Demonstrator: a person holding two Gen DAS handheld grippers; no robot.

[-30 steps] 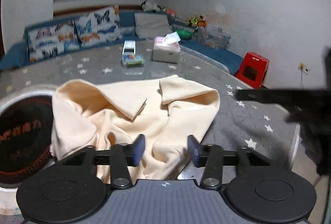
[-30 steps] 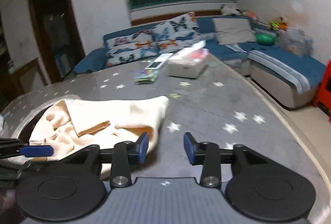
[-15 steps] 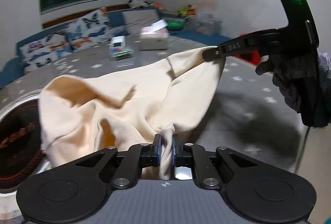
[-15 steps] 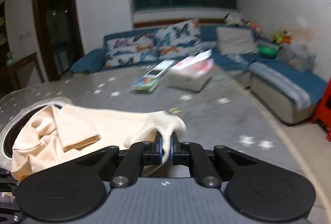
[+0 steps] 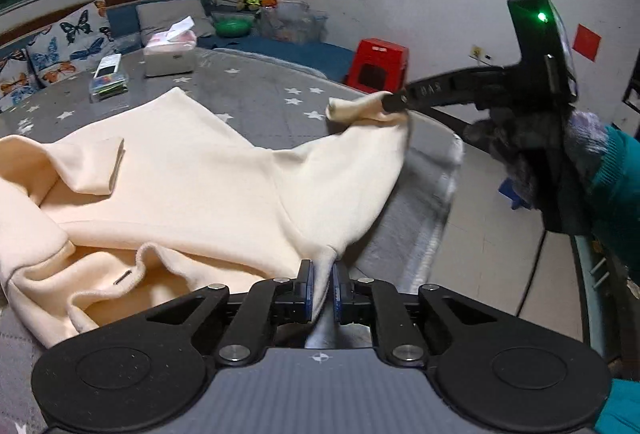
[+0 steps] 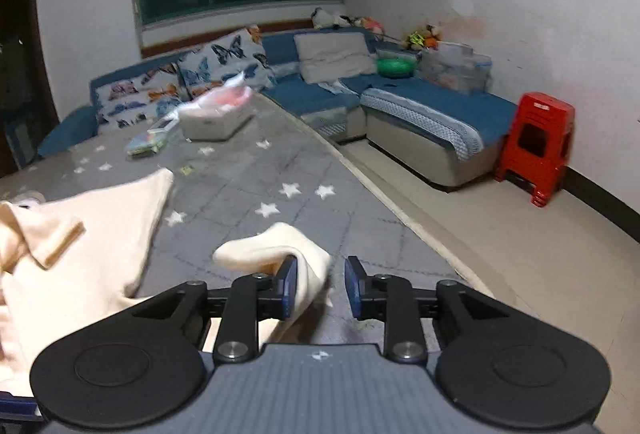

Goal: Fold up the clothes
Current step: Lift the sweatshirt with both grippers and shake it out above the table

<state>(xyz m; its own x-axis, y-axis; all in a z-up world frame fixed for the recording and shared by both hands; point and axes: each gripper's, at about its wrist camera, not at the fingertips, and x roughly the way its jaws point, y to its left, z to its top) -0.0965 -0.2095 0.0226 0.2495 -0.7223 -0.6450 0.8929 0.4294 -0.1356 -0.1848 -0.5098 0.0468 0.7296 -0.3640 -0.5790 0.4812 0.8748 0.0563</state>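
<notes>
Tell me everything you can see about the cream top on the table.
The cream top looks like soft, thick knit, with one sleeve folded over its body. It lies rumpled on the grey star-patterned mat. The left gripper pinches its near edge; another corner drapes over a finger of the right gripper, whose jaws stand apart.

left tongs [image 5: 321, 290] — black, blue pads | right tongs [image 6: 321, 288] — same | hand [image 5: 532, 153] — grey glove, teal sleeve

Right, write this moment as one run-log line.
left hand-held gripper: shut on cream garment | right hand-held gripper: jaws apart, garment corner between them | garment: mostly on star-print mat
</notes>
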